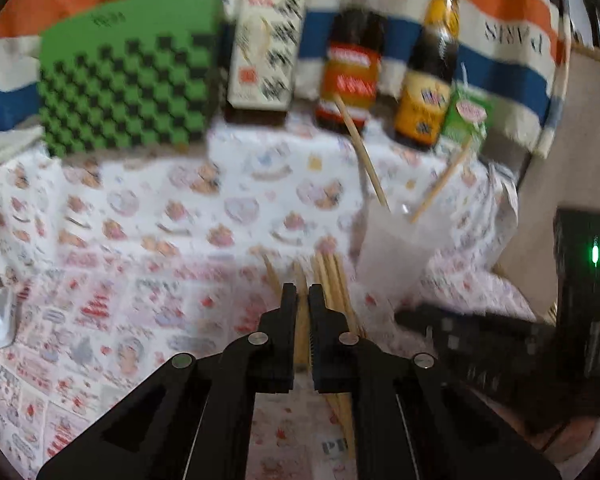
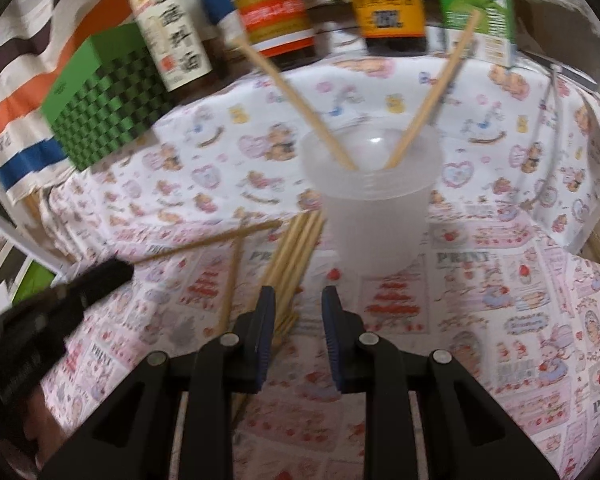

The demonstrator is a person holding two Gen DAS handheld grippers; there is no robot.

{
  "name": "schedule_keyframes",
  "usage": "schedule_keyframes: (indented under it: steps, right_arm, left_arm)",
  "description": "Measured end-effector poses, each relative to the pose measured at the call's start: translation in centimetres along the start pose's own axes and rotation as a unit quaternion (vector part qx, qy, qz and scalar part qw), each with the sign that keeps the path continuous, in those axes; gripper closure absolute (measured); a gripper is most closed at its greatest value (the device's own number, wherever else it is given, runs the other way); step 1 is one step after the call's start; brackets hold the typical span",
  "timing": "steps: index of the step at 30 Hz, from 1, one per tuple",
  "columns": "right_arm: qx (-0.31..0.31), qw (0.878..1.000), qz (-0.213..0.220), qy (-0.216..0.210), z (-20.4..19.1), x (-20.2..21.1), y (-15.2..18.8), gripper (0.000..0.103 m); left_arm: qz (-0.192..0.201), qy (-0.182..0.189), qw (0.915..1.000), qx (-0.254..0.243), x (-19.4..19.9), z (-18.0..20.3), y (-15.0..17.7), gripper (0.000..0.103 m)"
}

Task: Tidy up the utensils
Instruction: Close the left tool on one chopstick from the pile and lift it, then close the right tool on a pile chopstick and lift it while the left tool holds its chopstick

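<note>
In the left wrist view my left gripper (image 1: 303, 290) is shut on one wooden chopstick (image 1: 301, 328), which runs back between the jaws. In the right wrist view that gripper (image 2: 116, 271) comes in from the left, and the held chopstick (image 2: 212, 240) sticks out to the right above the cloth. A loose pile of chopsticks (image 2: 296, 252) lies just left of a translucent plastic cup (image 2: 374, 208). In the cup two chopsticks (image 2: 300, 100) lean apart. My right gripper (image 2: 298, 292) has blue pads. It hovers in front of the cup, open, with nothing between its fingers.
Along the back stand a green checkered box (image 1: 128, 80), three sauce bottles (image 1: 350, 72) and a green carton (image 1: 466, 120), with a striped cloth behind them. A lone chopstick (image 2: 231, 284) lies left of the pile. The printed tablecloth (image 2: 500, 300) drops off at the right edge.
</note>
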State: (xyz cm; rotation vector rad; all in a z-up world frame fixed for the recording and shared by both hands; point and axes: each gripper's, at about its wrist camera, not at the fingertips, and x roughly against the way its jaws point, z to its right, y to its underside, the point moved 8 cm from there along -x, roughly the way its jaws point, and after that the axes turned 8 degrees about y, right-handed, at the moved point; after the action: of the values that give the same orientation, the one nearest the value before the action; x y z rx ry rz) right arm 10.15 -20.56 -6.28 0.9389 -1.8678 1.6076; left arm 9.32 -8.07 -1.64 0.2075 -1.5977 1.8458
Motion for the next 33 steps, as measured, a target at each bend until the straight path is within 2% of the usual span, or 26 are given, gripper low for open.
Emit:
schedule_keyframes:
  steps: [3,5,7,10,15,18,21,22,25,26,33]
  right_arm:
    - [0.038,0.999,-0.004,0.009,-2.0,-0.1,1.0,0.081]
    - [0.052,0.998,-0.022,-0.001,-3.4,-0.5,2.2,0.081]
    - [0.053,0.997,-0.048,-0.015,-4.1,-1.2,3.3,0.081]
    - [0.064,0.996,-0.055,0.0,-4.7,-1.6,4.2,0.081]
    - [0.068,0.996,-0.062,0.008,-5.3,-1.9,4.9,0.083]
    - [0.051,0.996,-0.063,0.043,-4.4,-1.9,4.9,0.087]
    - [0.036,0.996,-0.063,0.046,-4.0,-1.7,4.9,0.091]
    - [0.027,0.997,-0.061,0.046,-3.8,-1.6,4.9,0.097]
    - [0.004,0.998,-0.061,0.032,-3.3,-1.5,4.7,0.099]
    - [0.001,0.998,-0.056,0.029,-3.3,-1.3,4.6,0.102]
    - [0.006,1.0,0.017,0.023,-3.5,1.3,2.7,0.102]
  left_arm:
    - [0.05,-0.012,0.9987,0.005,1.8,-0.9,-1.6,0.098]
    - [0.083,-0.026,0.9962,0.002,3.1,-1.5,-2.6,0.098]
    - [0.099,-0.044,0.9941,-0.007,3.6,-2.2,-3.2,0.098]
    - [0.116,-0.074,0.9905,-0.007,4.3,-3.5,-3.4,0.098]
    - [0.137,-0.086,0.9869,-0.002,5.1,-4.1,-3.9,0.098]
    - [0.147,-0.101,0.9839,-0.005,5.6,-4.3,-3.9,0.098]
    - [0.153,-0.105,0.9826,-0.001,5.8,-4.6,-3.9,0.098]
    - [0.154,-0.105,0.9825,0.001,5.9,-4.6,-3.9,0.098]
    - [0.155,-0.109,0.982,0.004,6.0,-4.9,-3.9,0.098]
    - [0.154,-0.108,0.9822,0.005,6.0,-4.9,-3.9,0.098]
    - [0.158,-0.099,0.9824,0.011,6.2,-4.9,-4.0,0.098]
